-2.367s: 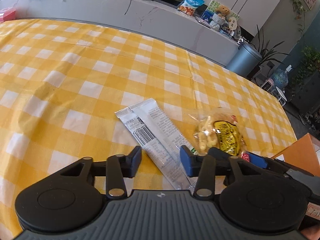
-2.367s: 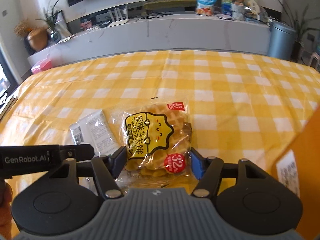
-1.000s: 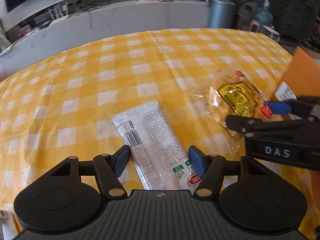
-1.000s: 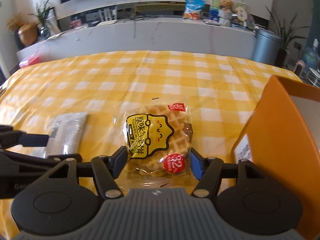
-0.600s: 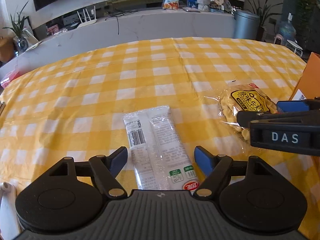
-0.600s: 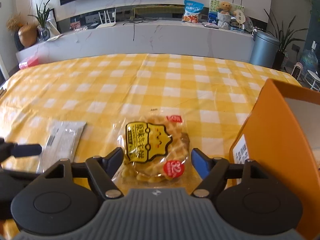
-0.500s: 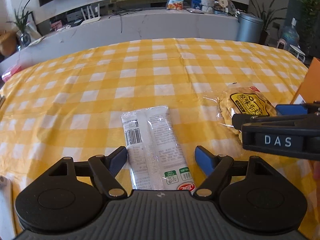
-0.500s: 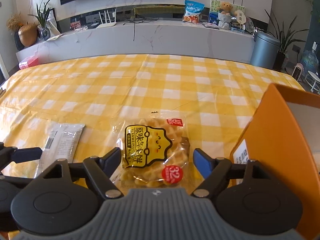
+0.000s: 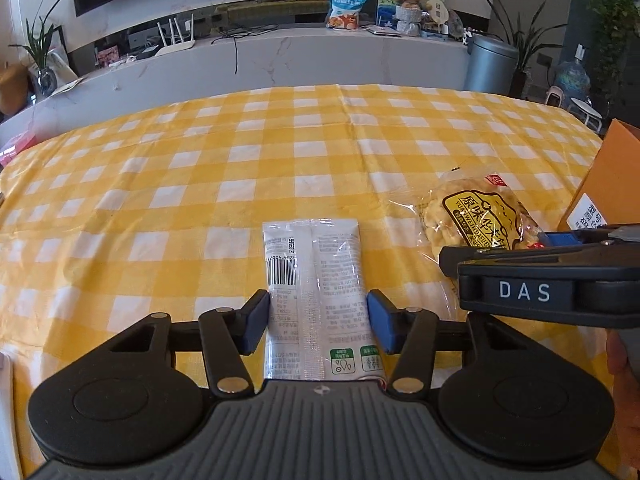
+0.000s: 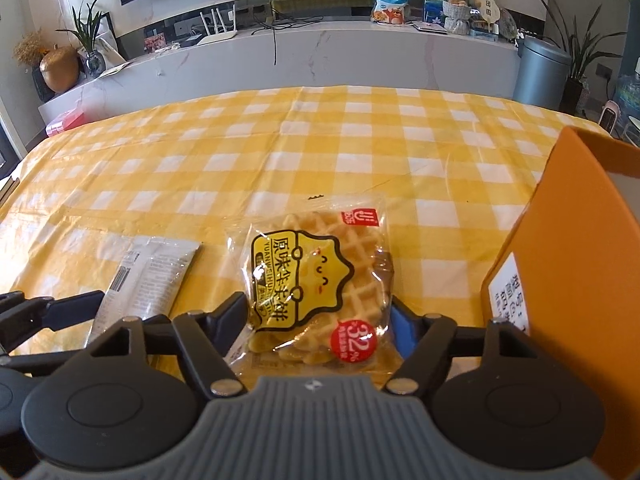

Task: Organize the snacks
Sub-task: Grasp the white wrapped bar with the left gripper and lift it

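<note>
A white snack packet (image 9: 314, 292) with a barcode lies on the yellow checked tablecloth; it also shows in the right wrist view (image 10: 150, 274). My left gripper (image 9: 316, 322) has closed its blue pads against both long edges of it. A clear waffle packet (image 10: 316, 284) with a yellow label lies to its right, also in the left wrist view (image 9: 476, 216). My right gripper (image 10: 316, 322) has its pads pressed on both sides of the waffle packet's near end. Both packets still rest on the table.
An orange cardboard box (image 10: 568, 264) with a white label stands at the right, close to my right gripper. The checked tablecloth (image 9: 240, 168) stretches far ahead. A white counter (image 10: 320, 52) with snacks and a grey bin (image 10: 540, 72) lie beyond.
Both grippers have closed in from open. The left pads now touch the white packet's edges and the right pads now squeeze the waffle packet. Both views have steadied and lowered.
</note>
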The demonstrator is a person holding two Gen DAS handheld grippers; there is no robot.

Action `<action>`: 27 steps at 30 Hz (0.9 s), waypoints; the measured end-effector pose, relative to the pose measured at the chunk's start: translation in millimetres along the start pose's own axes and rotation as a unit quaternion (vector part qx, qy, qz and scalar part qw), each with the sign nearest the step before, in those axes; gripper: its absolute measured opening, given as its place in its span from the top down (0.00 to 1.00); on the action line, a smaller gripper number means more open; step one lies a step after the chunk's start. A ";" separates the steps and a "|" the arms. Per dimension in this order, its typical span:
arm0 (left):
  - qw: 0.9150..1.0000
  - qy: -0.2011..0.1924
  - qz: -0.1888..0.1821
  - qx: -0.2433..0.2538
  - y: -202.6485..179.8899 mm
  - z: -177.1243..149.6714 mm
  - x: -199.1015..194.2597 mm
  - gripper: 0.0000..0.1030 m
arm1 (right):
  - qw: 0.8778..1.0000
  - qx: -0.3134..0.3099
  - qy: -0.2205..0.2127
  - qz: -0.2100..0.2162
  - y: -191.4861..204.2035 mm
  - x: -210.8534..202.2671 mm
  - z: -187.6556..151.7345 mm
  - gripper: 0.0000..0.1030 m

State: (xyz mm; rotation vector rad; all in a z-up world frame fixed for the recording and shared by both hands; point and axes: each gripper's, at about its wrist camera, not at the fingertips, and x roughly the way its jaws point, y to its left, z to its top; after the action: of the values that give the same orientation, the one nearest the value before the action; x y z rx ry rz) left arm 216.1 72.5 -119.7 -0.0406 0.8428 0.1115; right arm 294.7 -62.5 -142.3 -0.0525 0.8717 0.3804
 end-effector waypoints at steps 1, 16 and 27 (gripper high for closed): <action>1.000 -0.001 -0.002 -0.001 0.4 -0.7 0.1 0.42 | 1.000 0.001 0.000 0.001 -0.9 -0.4 -0.4 0.33; 0.999 -0.035 -0.019 -0.010 6.0 -5.3 -12.5 0.47 | 1.000 -0.005 -0.017 0.007 0.3 -18.2 -2.2 0.45; 0.998 -0.050 -0.040 -0.028 6.8 -5.0 -36.7 0.47 | 0.999 -0.002 -0.034 0.009 -3.3 -43.8 -2.2 0.45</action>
State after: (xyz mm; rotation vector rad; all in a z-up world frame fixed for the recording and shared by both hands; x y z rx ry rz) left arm 187.3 75.8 -95.5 -0.1212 0.7374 0.0610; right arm 268.9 -79.3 -111.0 -0.0347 0.8042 0.3983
